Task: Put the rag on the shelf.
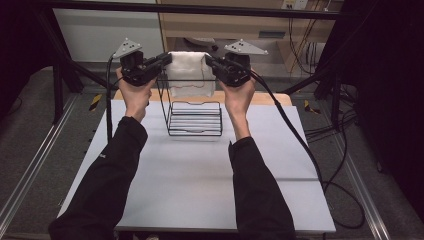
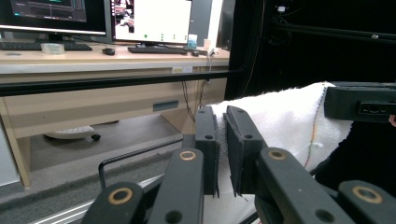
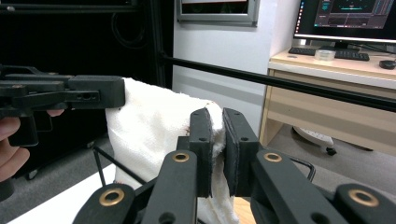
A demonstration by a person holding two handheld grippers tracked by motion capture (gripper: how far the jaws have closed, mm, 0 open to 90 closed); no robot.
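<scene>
In the upper middle of the high view, a white towel (image 1: 189, 72) hangs stretched above a black wire rack (image 1: 195, 119) on the white table (image 1: 200, 180). The left gripper (image 1: 167, 58) and right gripper (image 1: 209, 61) each pinch a top corner, jaws clenched on cloth

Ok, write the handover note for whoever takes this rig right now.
Left claw: shut on the white towel, at its left top corner.
Right claw: shut on the towel's right top corner.
The towel is held spread between both claws, above the black wire rack at the far end of the table.
Done: towel gripped and lifted.
Left: probably lower it so it drapes over the rack's top bar, then open both claws.
</scene>
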